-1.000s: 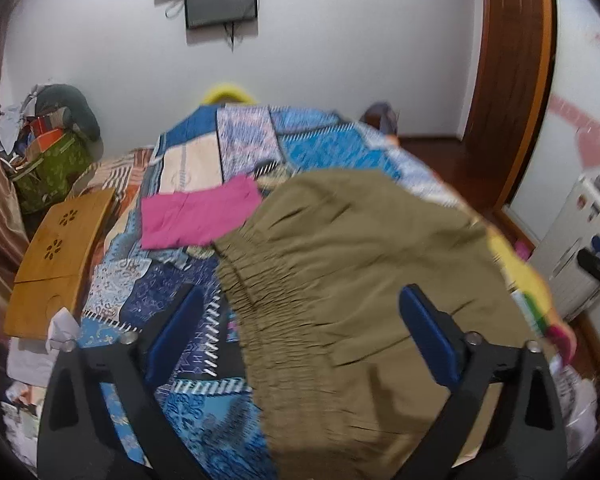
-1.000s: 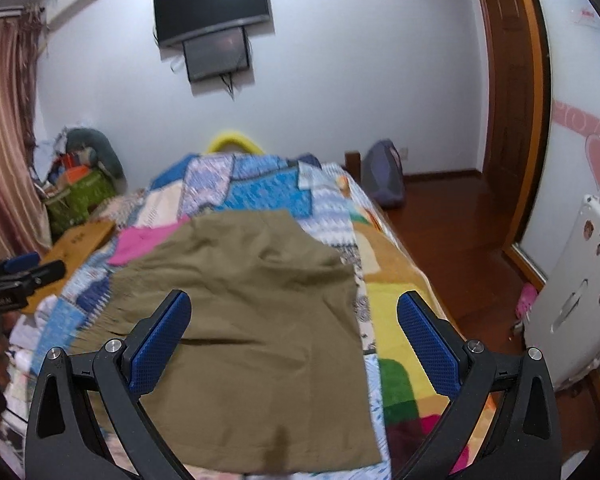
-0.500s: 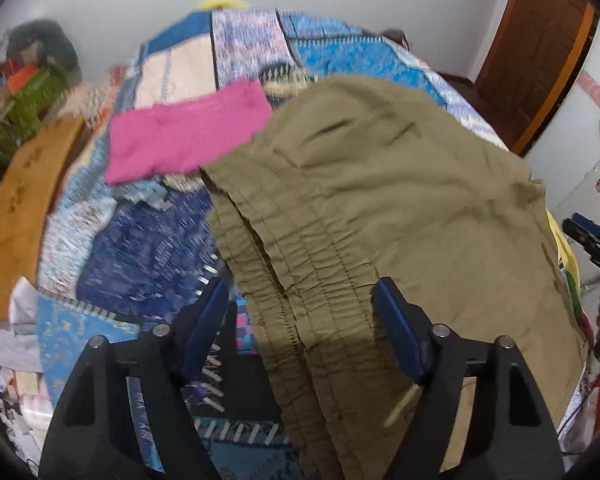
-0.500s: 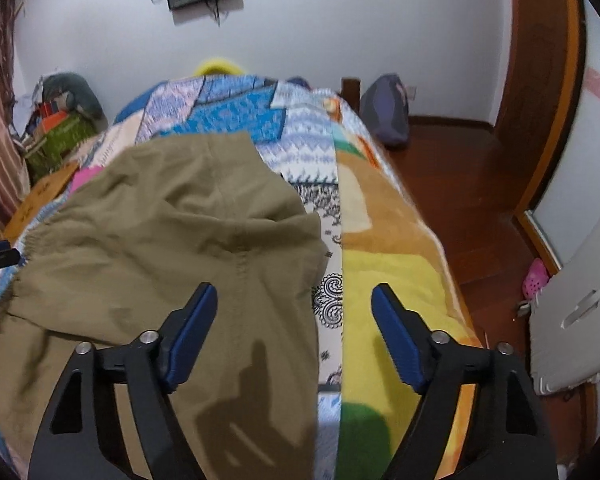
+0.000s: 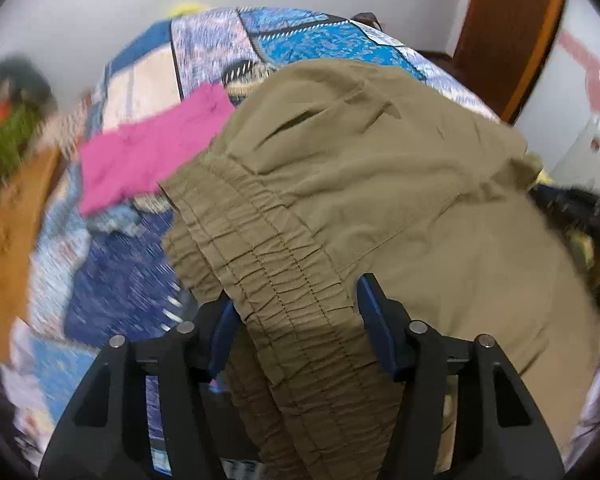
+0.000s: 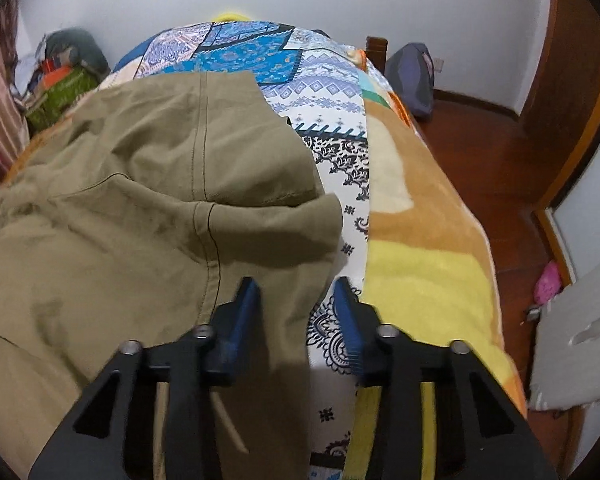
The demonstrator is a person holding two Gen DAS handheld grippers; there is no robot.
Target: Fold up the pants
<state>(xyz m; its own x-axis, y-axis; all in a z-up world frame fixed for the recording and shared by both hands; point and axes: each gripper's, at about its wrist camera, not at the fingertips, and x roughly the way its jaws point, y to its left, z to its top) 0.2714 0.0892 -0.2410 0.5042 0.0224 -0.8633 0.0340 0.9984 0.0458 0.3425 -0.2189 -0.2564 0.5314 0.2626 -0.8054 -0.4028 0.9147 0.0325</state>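
- Pants [image 5: 380,184], olive-khaki, lie spread across the patchwork bed cover [image 6: 332,92], directly ahead of both tongs and running between them, so each end is within reach of one hand.
- Left tongs [image 5: 296,316] straddle the gathered elastic waistband [image 5: 268,264]; the fabric passes between the two blue pads, which sit on either side of it with gaps showing, so they look part-way closed and not yet clenched on the cloth.
- Right tongs [image 6: 298,312] straddle the hem edge [image 6: 300,292] at the opposite end; the left pad lies over the cloth, the right pad over bare bed cover just past the edge, again with a gap, so nothing is gripped here either as far as I can judge.
- Taking the two ends at once makes sense for a fold: lifting waistband and hem together would let one half be carried over the other without the middle dragging.
- Ahead of the right tongs the cloth is already humped in a soft ridge [image 6: 268,208], which suggests the fabric is loose and will bunch if pulled unevenly.
- Pink garment [image 5: 152,152] lies ahead and left of the left tongs, touching or just beside the waistband corner; it could be caught if that end swings outward.
- Left wrist view is motion-blurred, so the finer contact there stays uncertain.
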